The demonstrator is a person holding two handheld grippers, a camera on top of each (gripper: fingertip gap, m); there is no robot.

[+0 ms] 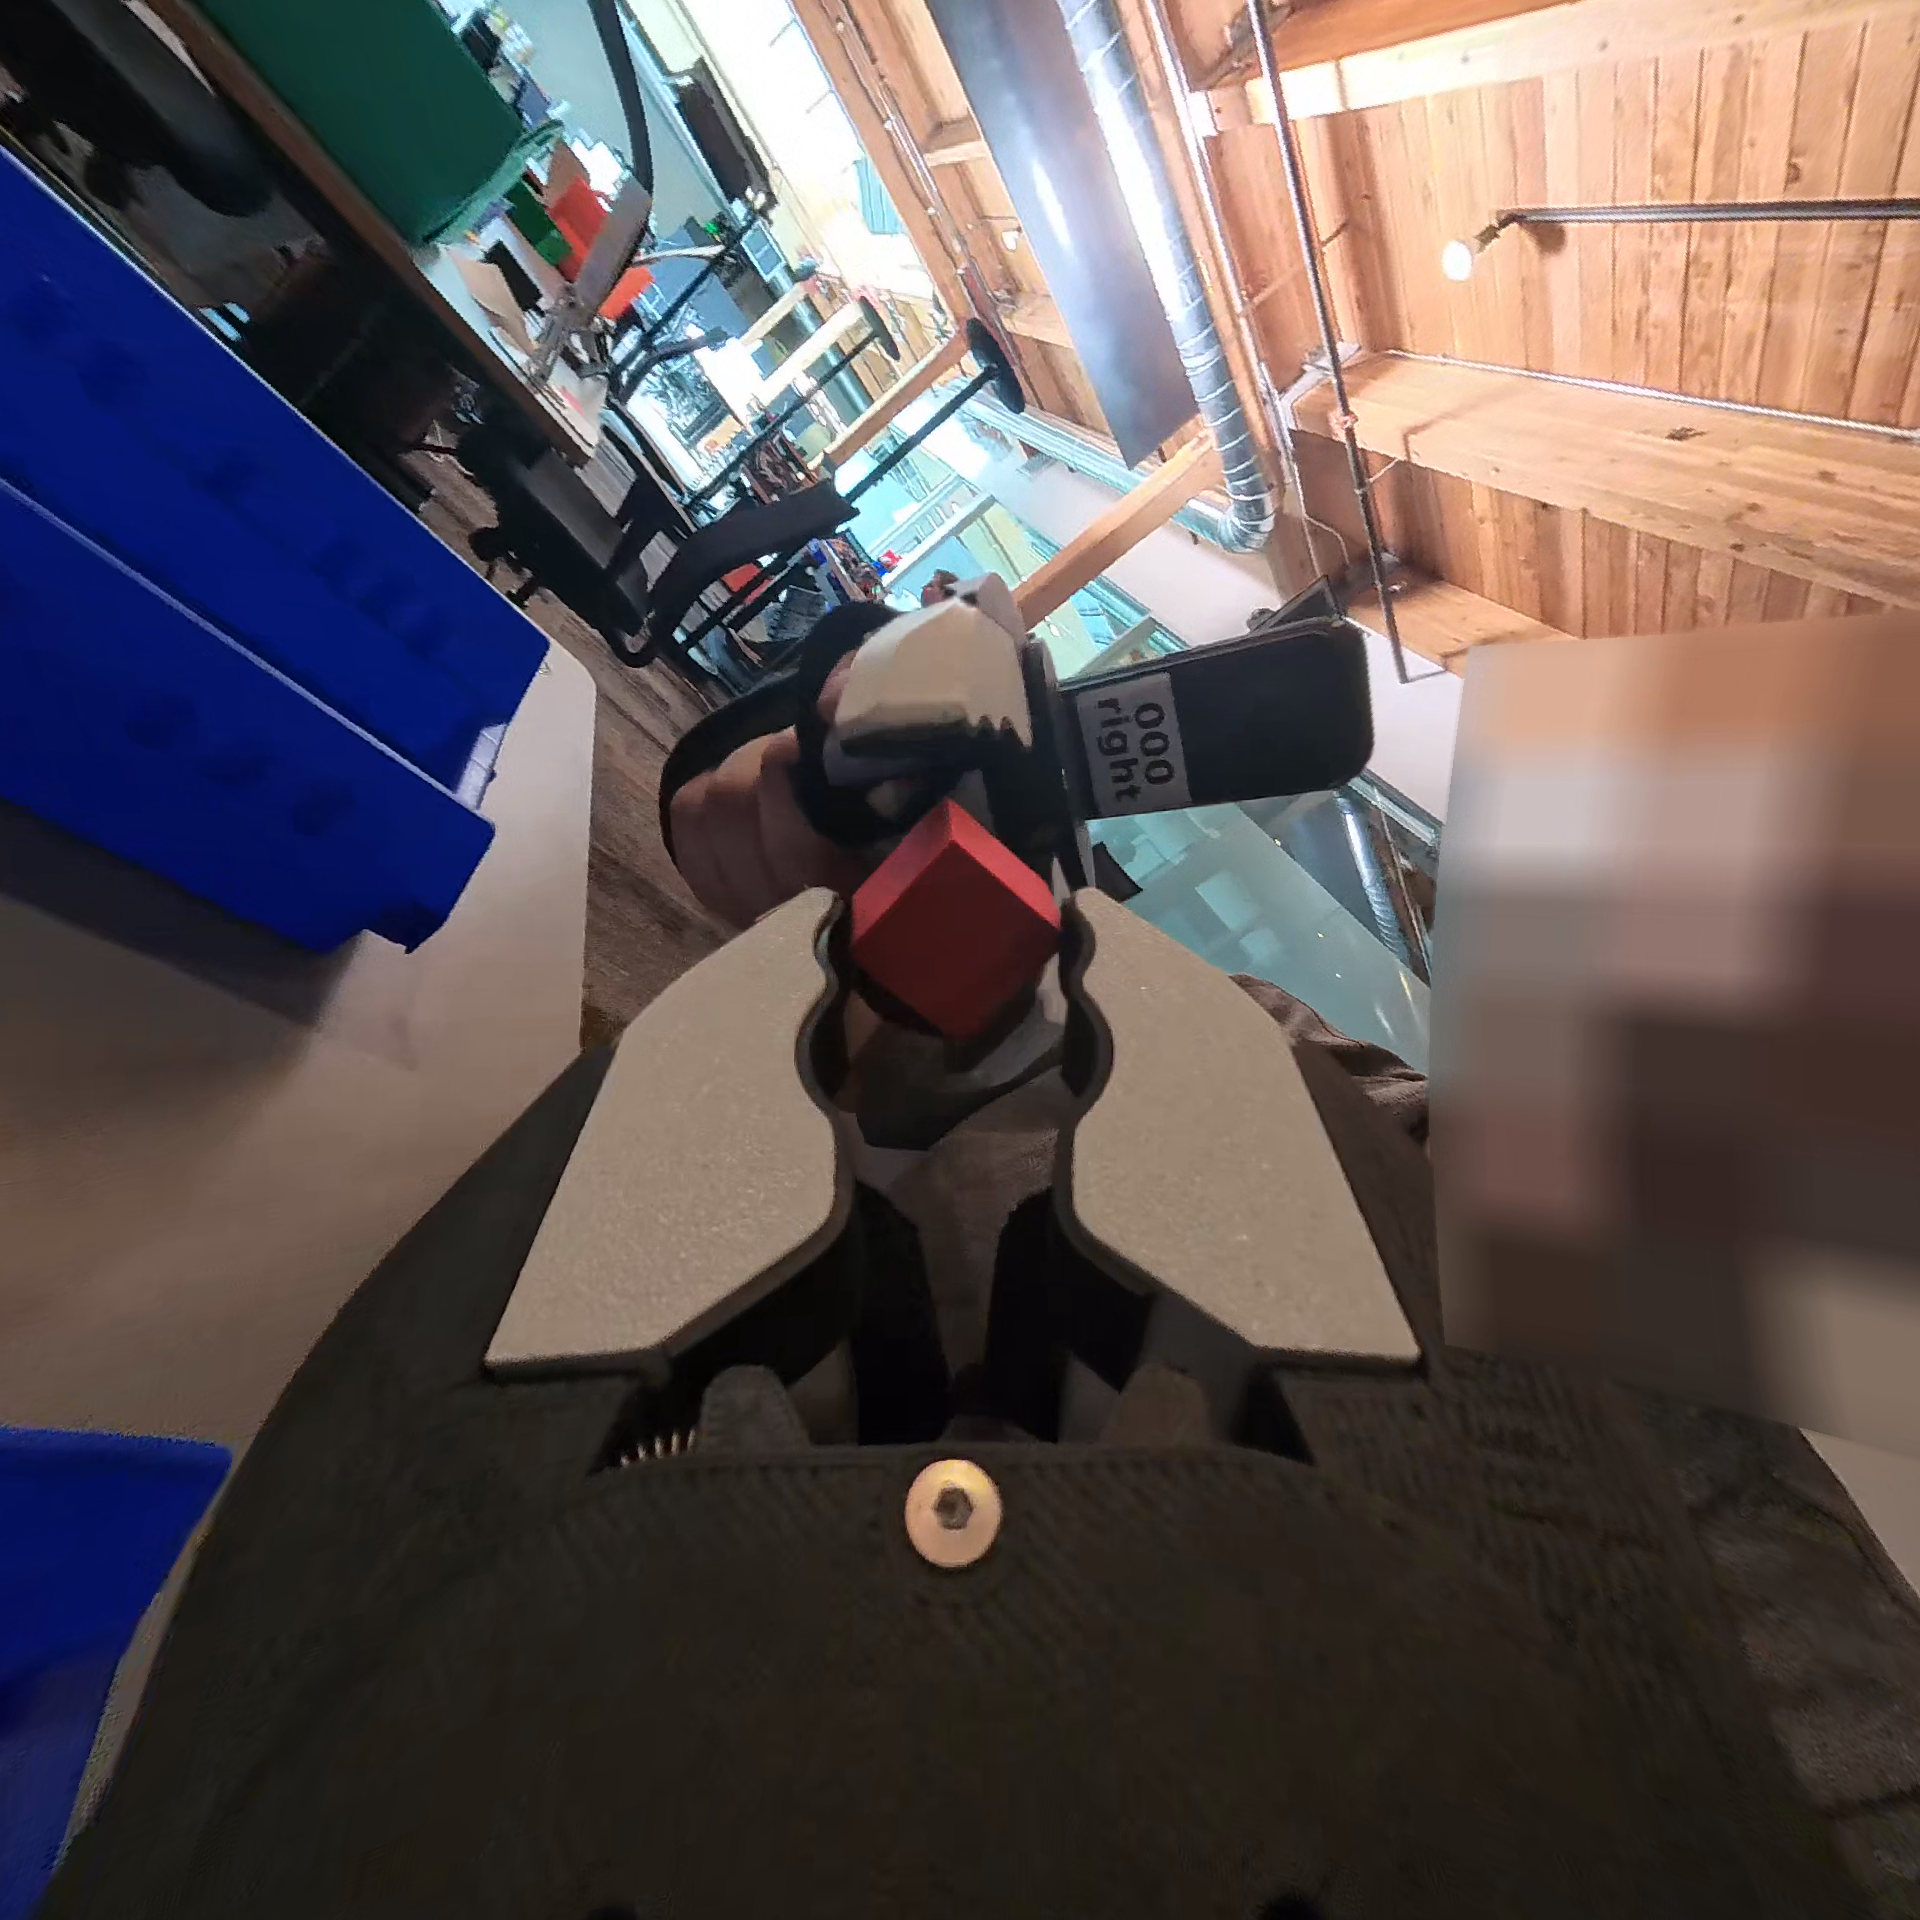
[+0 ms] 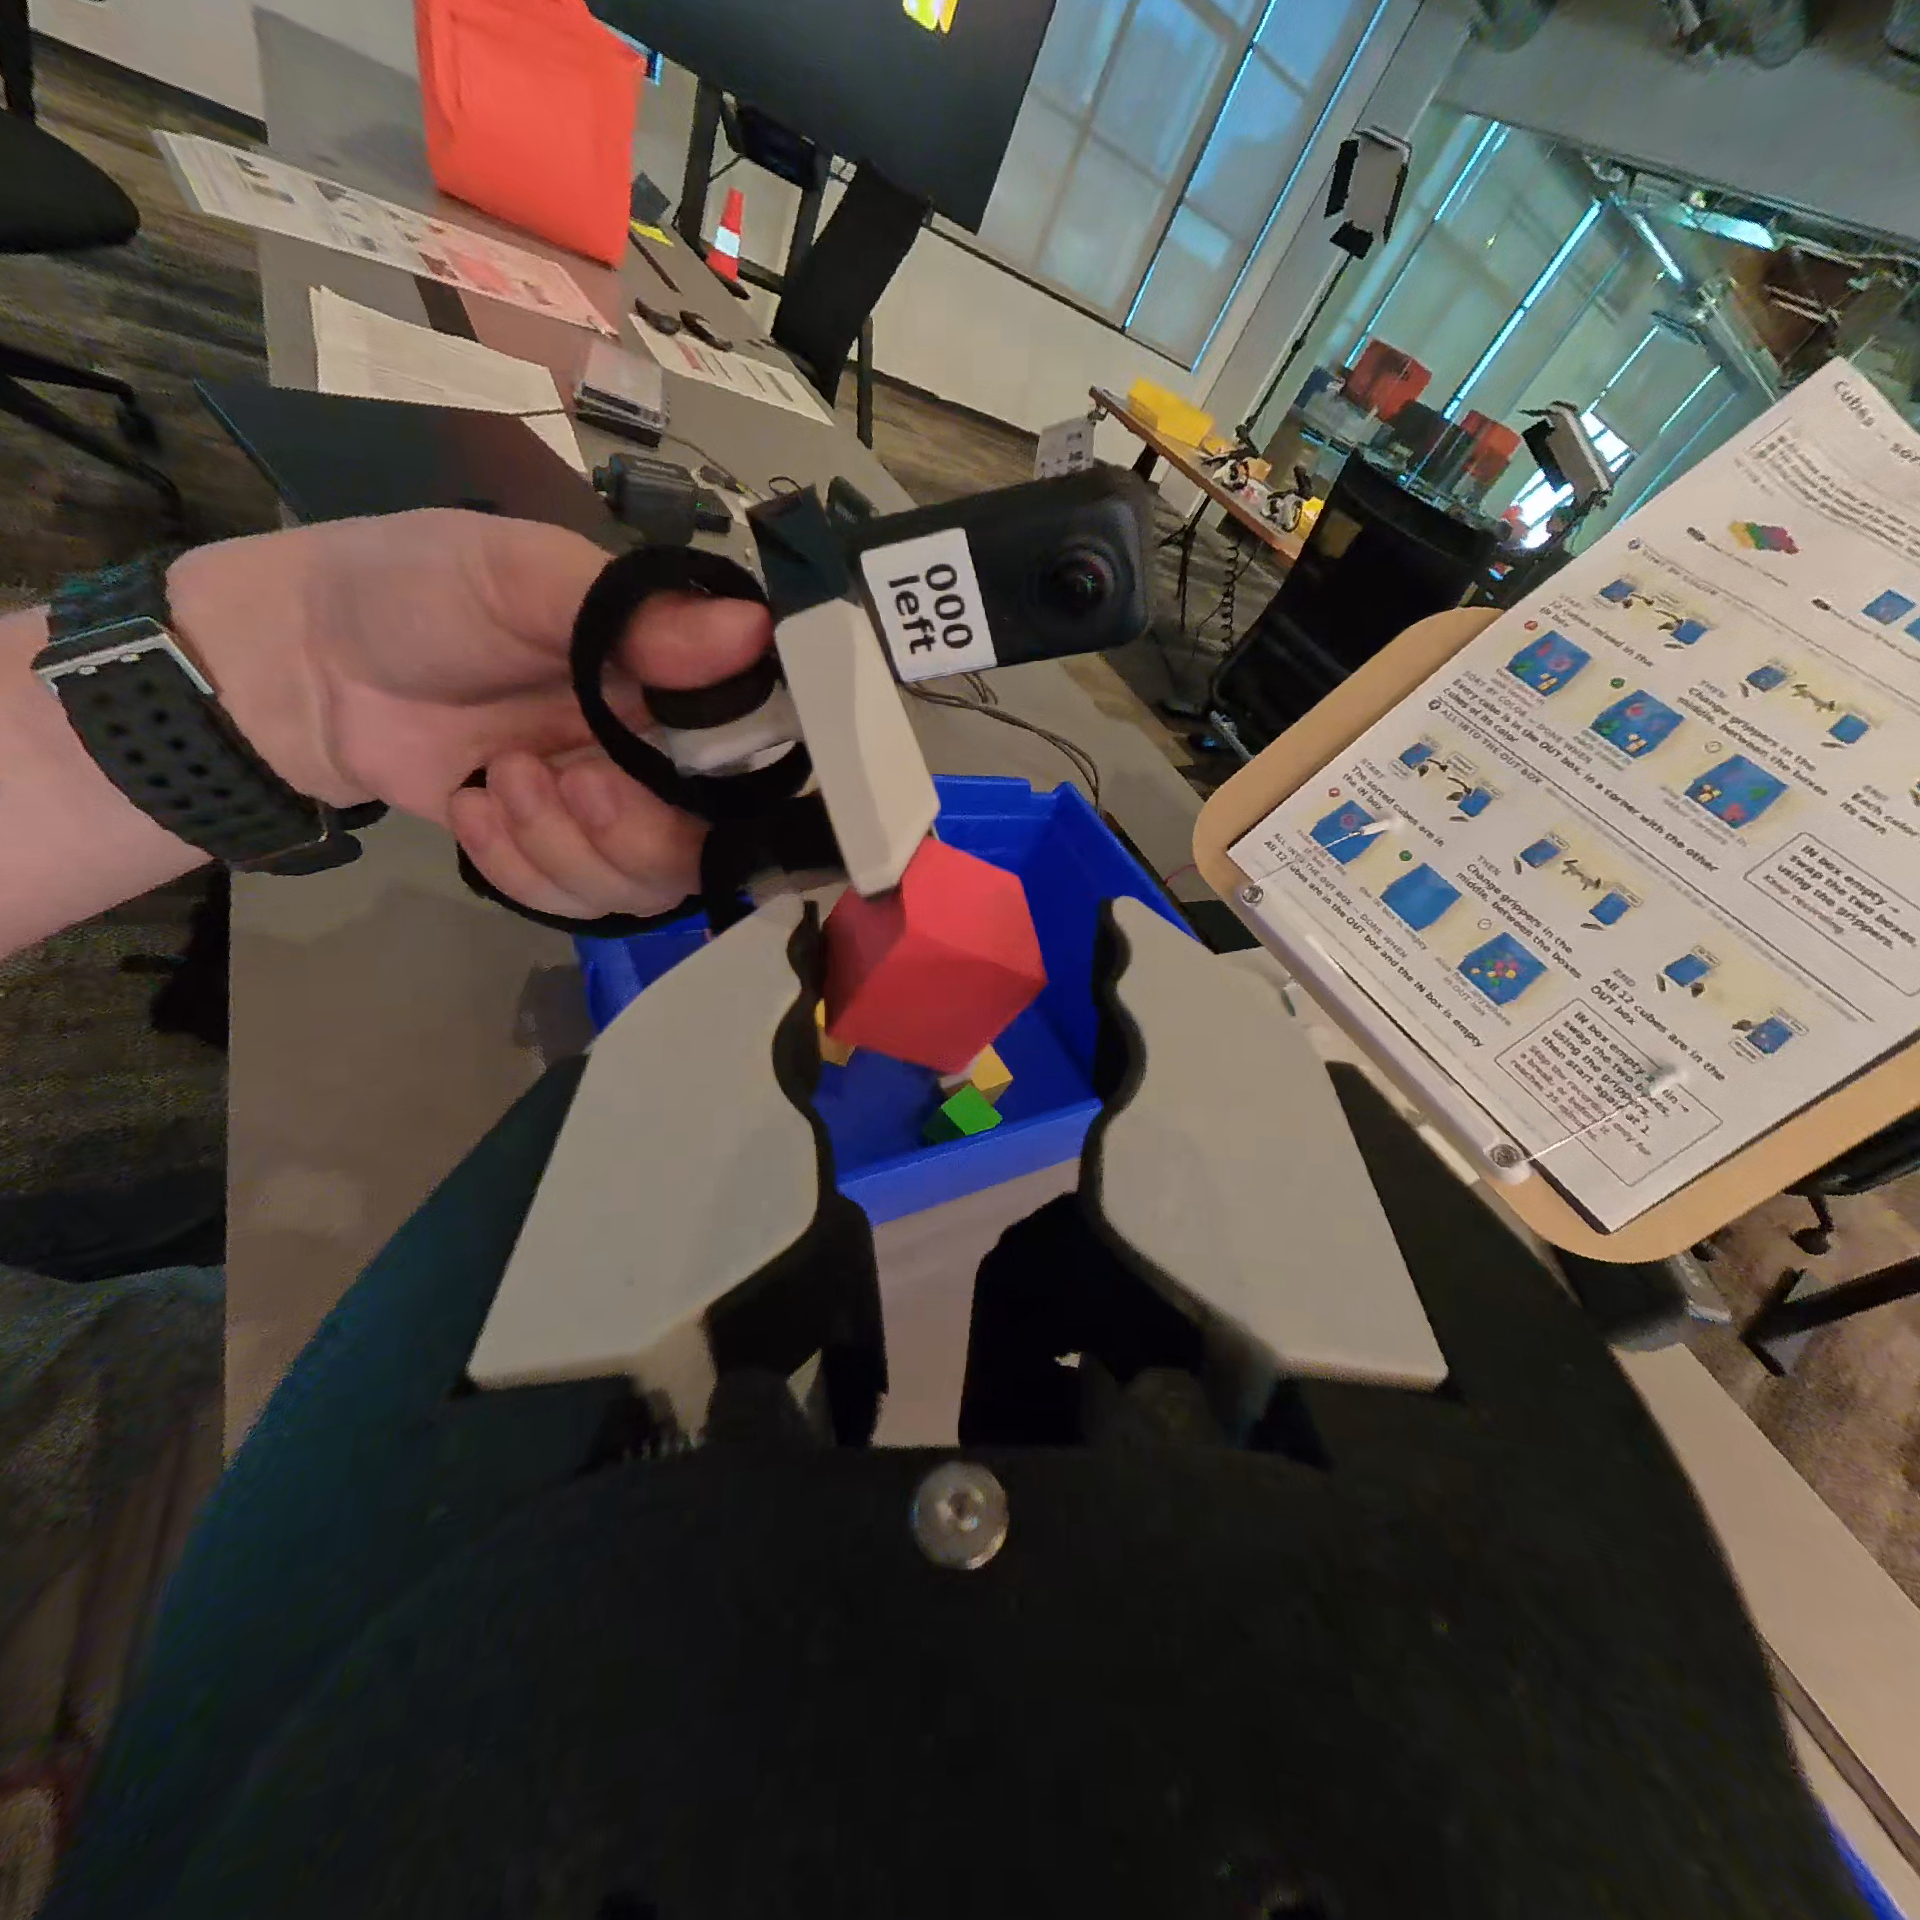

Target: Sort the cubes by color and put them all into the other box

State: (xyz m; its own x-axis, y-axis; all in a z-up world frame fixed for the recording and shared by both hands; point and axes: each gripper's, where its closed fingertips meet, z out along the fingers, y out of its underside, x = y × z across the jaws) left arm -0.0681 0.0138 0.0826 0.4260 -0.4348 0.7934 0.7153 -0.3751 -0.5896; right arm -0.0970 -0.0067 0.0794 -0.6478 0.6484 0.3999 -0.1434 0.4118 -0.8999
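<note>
A red cube sits pinched between my left gripper's grey fingertips, held in the air. In the right wrist view the same red cube lies between the fingers of my right gripper, which is open, with small gaps on both sides. One left gripper finger presses on the cube's top. The right gripper's white finger shows just beyond the cube in the left wrist view. Below the cube is a blue bin holding a green cube and a yellow cube.
Two blue bins stand on the pale table at my left. A wooden board with a printed sheet slants at the right. A person's hand with a black watch holds the left gripper. Papers and an orange bag lie farther back.
</note>
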